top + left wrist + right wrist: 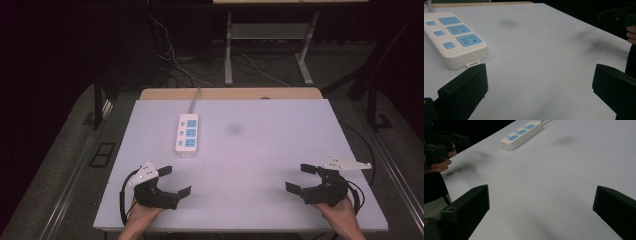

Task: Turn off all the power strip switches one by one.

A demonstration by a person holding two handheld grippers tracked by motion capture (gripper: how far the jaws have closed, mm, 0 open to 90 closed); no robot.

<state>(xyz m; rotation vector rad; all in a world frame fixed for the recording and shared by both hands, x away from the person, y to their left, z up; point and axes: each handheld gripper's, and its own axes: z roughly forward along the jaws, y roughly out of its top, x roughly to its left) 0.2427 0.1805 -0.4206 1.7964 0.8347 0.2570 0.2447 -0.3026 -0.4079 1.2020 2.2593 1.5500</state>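
Meanwhile, a white power strip point(187, 134) lies flat toward the far left of the table point(280, 150), well apart from the left gripper point(175, 181) and right gripper point(301, 178), both spread wide and holding nothing.

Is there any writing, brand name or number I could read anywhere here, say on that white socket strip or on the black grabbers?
No readable text anywhere.
Power strip: no words or numbers; its blue socket faces bear only slot openings, and the small blue buttons beside them are blank.
Left gripper and right gripper: plain black jaws, no lettering visible.
Table: only dark smudges, no print.
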